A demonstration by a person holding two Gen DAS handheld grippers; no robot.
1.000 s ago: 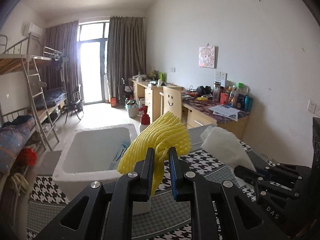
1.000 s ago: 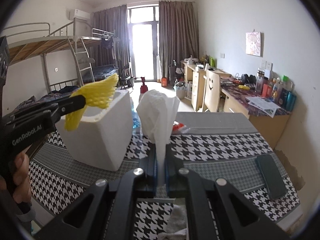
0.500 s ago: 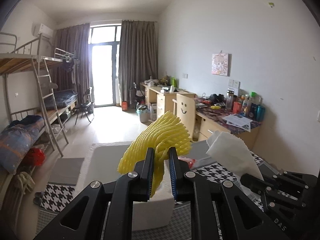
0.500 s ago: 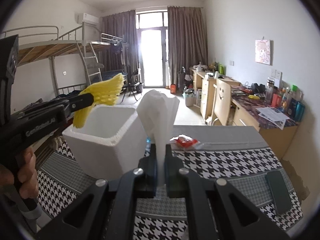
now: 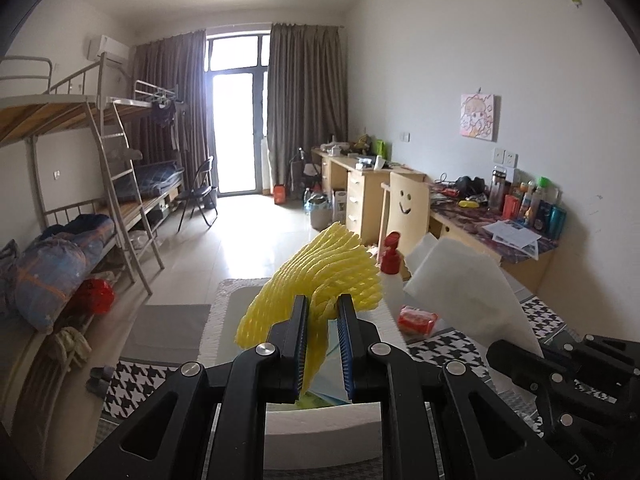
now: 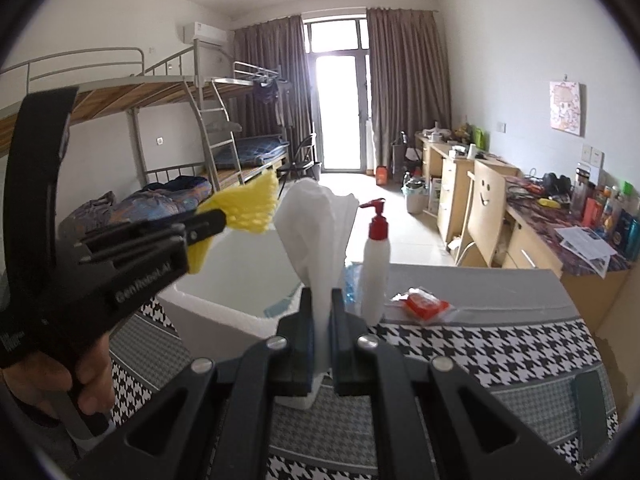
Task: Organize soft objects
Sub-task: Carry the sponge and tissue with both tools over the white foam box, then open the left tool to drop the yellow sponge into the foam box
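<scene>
My left gripper [image 5: 322,312] is shut on a yellow foam net sleeve [image 5: 320,280] and holds it over the open white foam box [image 5: 320,428]. In the right wrist view the left gripper [image 6: 218,220] and the yellow sleeve [image 6: 248,208] hang above the box [image 6: 224,316]. My right gripper [image 6: 322,300] is shut on a white foam sheet [image 6: 316,232] and holds it upright at the box's near right corner. The sheet also shows in the left wrist view [image 5: 464,292], with the right gripper [image 5: 516,356] beneath it.
A white pump bottle with a red top [image 6: 374,264] and a red packet [image 6: 424,306] stand on the houndstooth table [image 6: 480,344] right of the box. A dark phone [image 6: 590,416] lies at the right. Something blue lies inside the box [image 6: 280,308].
Both grippers have moved forward over the box with their foam pieces still held. The box now lies directly below the left gripper, and the pump bottle has come into view.
</scene>
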